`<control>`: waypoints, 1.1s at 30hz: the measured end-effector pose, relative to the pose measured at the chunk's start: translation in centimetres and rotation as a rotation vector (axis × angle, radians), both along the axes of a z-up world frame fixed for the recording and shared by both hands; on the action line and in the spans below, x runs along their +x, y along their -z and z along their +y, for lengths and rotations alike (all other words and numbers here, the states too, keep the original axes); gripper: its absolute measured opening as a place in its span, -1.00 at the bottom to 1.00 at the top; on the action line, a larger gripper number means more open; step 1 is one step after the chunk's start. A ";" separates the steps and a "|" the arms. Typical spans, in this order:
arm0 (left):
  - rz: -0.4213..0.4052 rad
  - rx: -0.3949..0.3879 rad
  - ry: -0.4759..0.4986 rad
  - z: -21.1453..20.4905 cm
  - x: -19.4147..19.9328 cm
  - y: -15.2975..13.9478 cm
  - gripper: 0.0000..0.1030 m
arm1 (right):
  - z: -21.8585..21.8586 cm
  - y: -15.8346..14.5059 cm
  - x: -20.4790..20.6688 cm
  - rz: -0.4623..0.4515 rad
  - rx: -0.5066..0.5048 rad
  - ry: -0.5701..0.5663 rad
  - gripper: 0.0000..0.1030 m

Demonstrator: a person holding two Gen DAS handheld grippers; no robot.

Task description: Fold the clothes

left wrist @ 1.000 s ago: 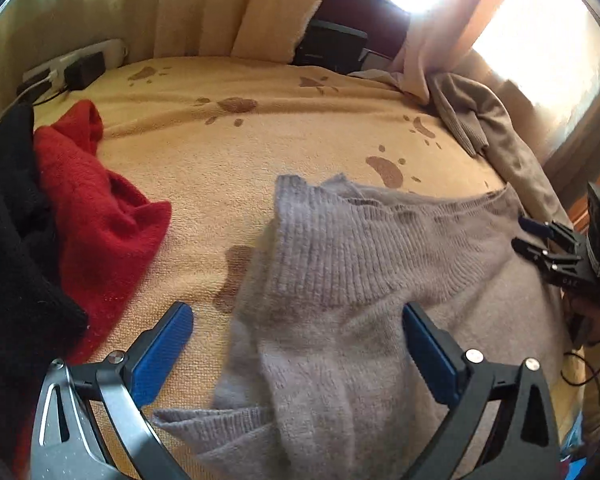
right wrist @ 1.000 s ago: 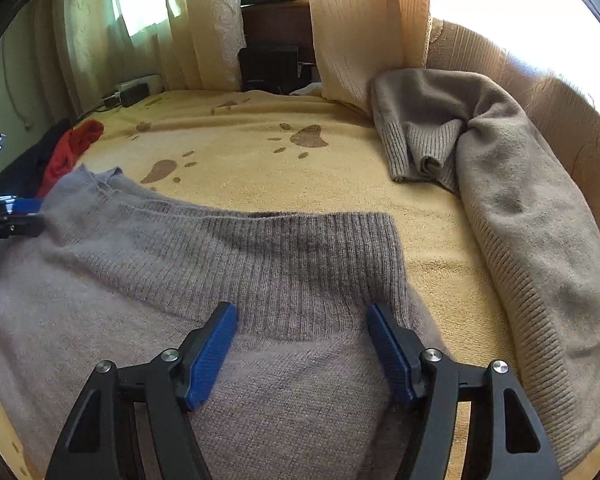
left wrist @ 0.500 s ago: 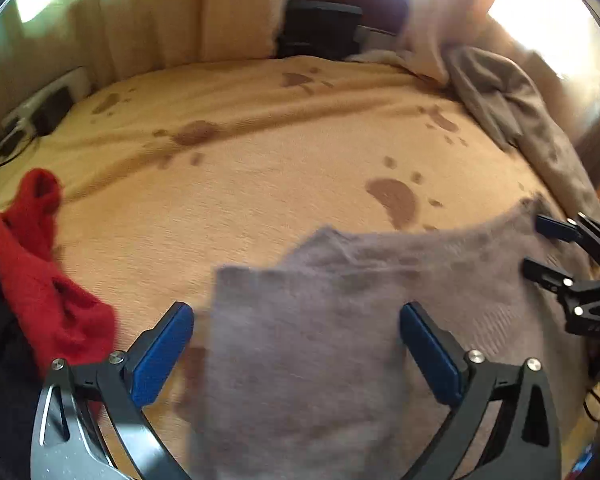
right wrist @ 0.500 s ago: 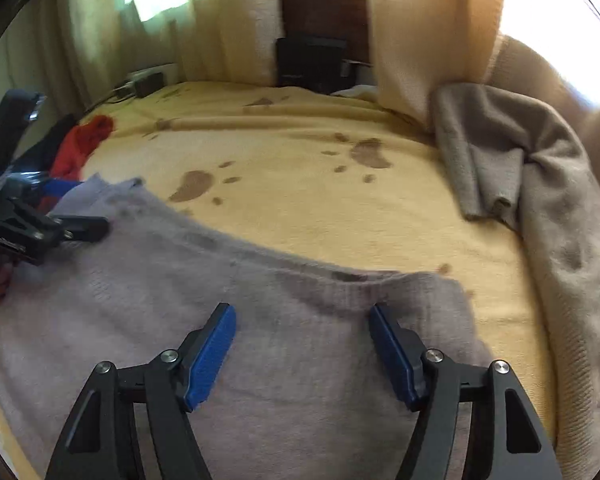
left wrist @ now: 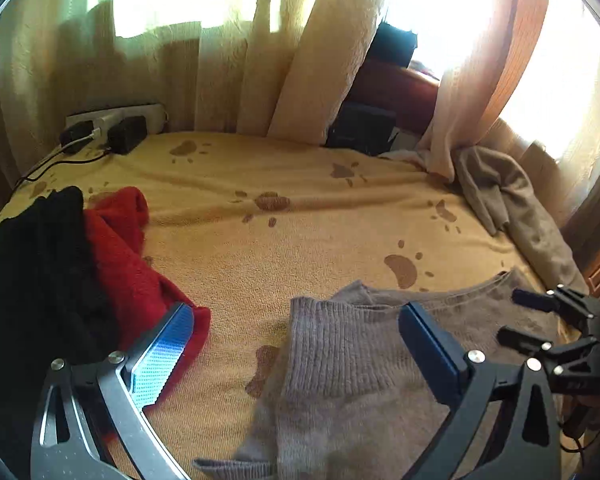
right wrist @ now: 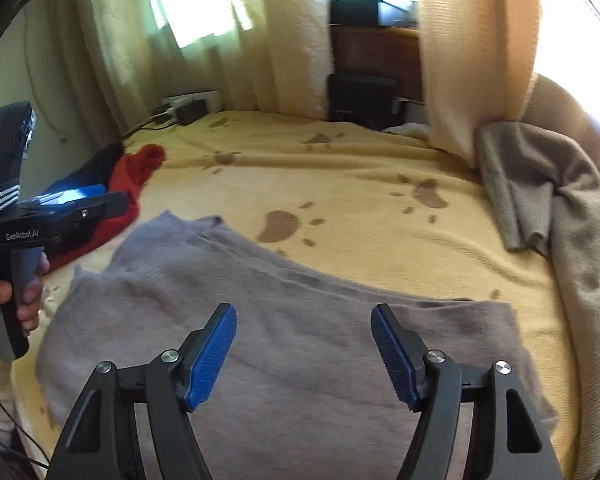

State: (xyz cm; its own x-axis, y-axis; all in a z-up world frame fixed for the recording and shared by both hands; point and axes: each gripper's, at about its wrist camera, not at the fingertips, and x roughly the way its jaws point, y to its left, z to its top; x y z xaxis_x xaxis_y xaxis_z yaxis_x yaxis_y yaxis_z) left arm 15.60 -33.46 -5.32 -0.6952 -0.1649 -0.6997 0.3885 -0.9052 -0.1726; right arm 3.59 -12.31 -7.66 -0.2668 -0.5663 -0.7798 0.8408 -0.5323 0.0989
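Both tongs are standing apart, gripping nothing: left tongs [left wrist: 296,354] and right tongs [right wrist: 304,354] are hovering over the grey sweater [right wrist: 284,344], which is lying spread on the yellow paw-print bed cover [left wrist: 300,224]. Red garment [left wrist: 128,264] and black garment [left wrist: 36,264] are lying at the bed's left; a beige sweater [right wrist: 560,216] is lying crumpled at its right.

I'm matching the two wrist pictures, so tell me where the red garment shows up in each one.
Left wrist view: red garment at left, beside the black clothing, behind the left finger.
Right wrist view: red garment small, upper left, behind the left gripper.
Shared landmark: the power strip by the curtain.
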 end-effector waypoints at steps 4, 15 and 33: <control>0.030 0.016 -0.007 -0.3 1.8 0.3 1.00 | -4.3 2.1 1.8 0.040 0.087 -0.057 0.39; 0.133 0.215 -0.155 -5.5 6.8 2.2 1.00 | -8.3 2.7 -0.6 0.060 0.134 0.050 0.76; 0.213 0.355 -0.226 -7.8 9.1 1.9 1.00 | -14.5 3.5 5.1 0.077 0.147 -0.126 0.93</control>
State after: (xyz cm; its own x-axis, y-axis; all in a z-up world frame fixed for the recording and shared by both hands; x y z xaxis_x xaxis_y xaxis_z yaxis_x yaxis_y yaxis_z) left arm 24.71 -41.27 -7.22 -0.8038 -0.1051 -0.5856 0.4914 -0.6721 -0.5539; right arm 8.64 -26.81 -11.13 -0.2629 -0.4807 -0.8366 0.9037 -0.4265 -0.0389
